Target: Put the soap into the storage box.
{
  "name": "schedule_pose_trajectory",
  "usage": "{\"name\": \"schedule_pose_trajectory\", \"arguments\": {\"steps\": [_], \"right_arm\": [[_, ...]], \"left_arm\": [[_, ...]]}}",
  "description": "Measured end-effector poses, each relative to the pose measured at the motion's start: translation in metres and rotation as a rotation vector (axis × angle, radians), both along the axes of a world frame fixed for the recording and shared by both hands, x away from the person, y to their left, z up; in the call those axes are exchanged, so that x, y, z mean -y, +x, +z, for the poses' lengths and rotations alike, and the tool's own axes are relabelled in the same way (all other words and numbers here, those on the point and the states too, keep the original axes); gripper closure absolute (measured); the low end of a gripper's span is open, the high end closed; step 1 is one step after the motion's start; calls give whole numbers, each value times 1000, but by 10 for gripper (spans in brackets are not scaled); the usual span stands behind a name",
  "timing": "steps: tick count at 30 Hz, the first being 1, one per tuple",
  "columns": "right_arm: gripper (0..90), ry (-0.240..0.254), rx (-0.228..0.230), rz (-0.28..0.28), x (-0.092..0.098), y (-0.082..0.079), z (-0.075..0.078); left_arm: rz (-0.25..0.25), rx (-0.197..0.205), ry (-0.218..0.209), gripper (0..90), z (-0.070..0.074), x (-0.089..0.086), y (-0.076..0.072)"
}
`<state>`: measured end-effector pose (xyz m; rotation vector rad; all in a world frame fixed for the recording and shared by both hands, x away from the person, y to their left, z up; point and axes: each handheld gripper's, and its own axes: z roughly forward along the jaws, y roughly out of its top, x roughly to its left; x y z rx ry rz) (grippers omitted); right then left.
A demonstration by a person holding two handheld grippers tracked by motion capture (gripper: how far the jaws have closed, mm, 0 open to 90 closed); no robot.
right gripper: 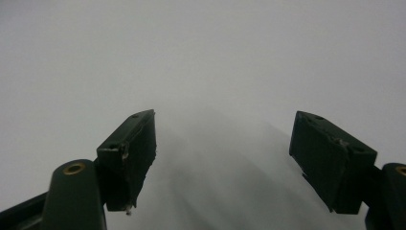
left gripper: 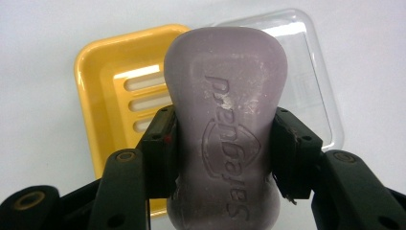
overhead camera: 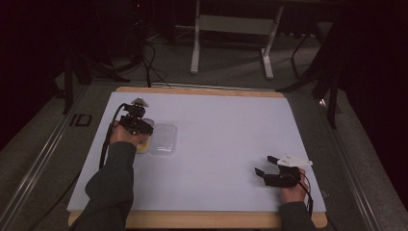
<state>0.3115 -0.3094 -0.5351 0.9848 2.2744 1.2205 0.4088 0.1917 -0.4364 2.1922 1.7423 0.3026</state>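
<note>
— Soap bar (left gripper: 225, 139), mauve and waisted, sits clamped at its narrow middle in the left gripper (left gripper: 222, 153), above the yellow dish (left gripper: 103, 91). Why there?

— Pinching the waist stops that smooth bar sliding. Slotted tray drains; its clear glossy lid (left gripper: 311, 81) lies beside. The right gripper (right gripper: 222, 160) rests, jaws apart, on the white table (overhead camera: 231, 139).

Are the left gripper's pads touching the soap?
Touching. The left gripper view shows both pads of the left gripper pressed against the sides of the soap.

Left gripper (left gripper: 222, 148) clamped, right gripper (right gripper: 222, 163) agape.
</note>
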Motion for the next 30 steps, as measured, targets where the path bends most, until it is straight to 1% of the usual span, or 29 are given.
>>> {"name": "schedule_pose_trajectory", "arguments": {"steps": [6, 8, 12, 17, 26, 30], "right_arm": [[239, 0, 2, 0, 0, 0, 0], [239, 1, 1, 0, 0, 0, 0], [239, 0, 1, 1, 0, 0, 0], [239, 0, 1, 1, 0, 0, 0], [239, -2, 2, 1, 0, 0, 0], [239, -2, 2, 1, 0, 0, 0]], "left_arm": [[7, 6, 16, 501, 1, 0, 0], [11, 11, 33, 501, 0, 0, 0], [14, 6, 46, 501, -2, -2, 1], [22, 5, 53, 501, -3, -5, 1], [41, -1, 46, 501, -7, -13, 2], [44, -6, 56, 501, -9, -14, 4]]}}
